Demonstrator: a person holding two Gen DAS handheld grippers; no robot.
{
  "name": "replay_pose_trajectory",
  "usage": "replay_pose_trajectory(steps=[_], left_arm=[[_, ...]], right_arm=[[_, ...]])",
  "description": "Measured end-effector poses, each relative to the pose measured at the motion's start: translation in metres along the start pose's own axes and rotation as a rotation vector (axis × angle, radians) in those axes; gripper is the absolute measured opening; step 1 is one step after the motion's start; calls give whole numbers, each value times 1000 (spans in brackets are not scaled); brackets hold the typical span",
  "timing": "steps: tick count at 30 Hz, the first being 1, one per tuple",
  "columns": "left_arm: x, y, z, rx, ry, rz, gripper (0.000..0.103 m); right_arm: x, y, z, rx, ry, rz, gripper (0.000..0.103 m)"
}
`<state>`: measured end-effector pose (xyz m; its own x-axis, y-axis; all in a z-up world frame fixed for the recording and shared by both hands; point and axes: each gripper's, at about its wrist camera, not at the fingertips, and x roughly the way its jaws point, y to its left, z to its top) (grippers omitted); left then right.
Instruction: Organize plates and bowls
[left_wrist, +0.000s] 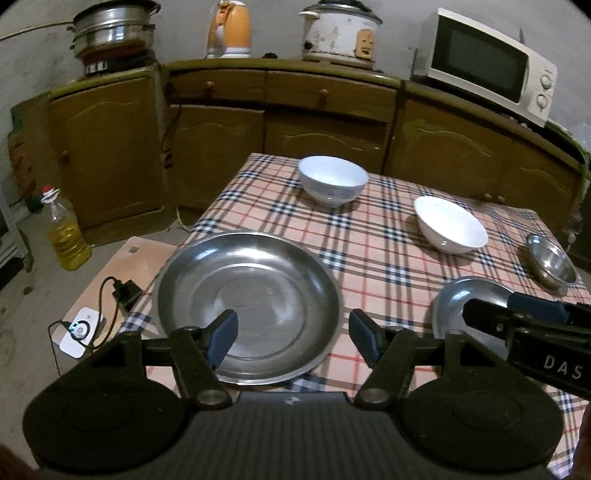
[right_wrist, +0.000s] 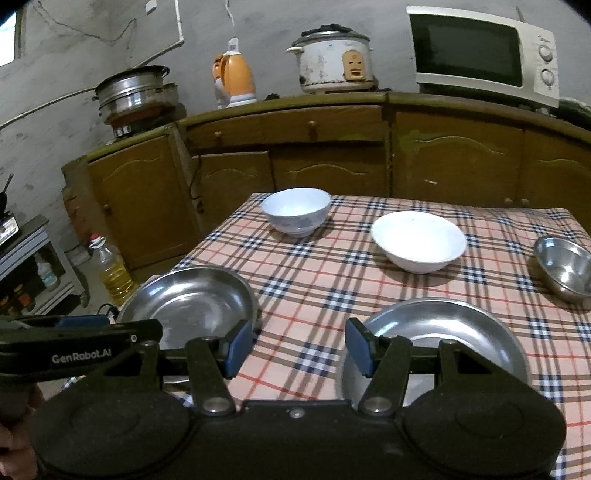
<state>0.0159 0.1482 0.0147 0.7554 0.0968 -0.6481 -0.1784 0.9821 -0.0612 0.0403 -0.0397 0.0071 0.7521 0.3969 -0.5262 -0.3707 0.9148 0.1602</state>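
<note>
Left gripper (left_wrist: 291, 339) jaws stood apart, empty; large steel plate (left_wrist: 247, 310) lay directly ahead, below pads. Right gripper (right_wrist: 297, 349) likewise apart, empty; second steel plate (right_wrist: 436, 332) ahead, slightly right. Round dishes, no long axis. Beyond both: two white bowls (right_wrist: 295, 210) (right_wrist: 417, 240), one small steel bowl (right_wrist: 563, 267) far right. Count: two plates, three bowls, all on checked tablecloth (right_wrist: 314, 295).

Checked tablecloth table (right_wrist: 317, 291), bowls (right_wrist: 417, 242), steel plates (left_wrist: 247, 306)

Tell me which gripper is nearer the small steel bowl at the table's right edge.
Right. The right gripper hovers open over the near right steel plate, just short of the small steel bowl. The left gripper hangs over the large steel plate, farther left.
</note>
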Motion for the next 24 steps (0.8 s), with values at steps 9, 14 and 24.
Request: replay_pose_trajectory(steps=[9, 14, 24], left_arm=[[18, 32, 2, -42, 19, 56, 68], [33, 50, 5, -60, 34, 98, 68], [61, 86, 13, -95, 43, 178, 68]], right_arm=[[26, 20, 2, -16, 30, 36, 68], [43, 27, 4, -19, 48, 43, 68], [77, 33, 9, -3, 77, 48, 68]])
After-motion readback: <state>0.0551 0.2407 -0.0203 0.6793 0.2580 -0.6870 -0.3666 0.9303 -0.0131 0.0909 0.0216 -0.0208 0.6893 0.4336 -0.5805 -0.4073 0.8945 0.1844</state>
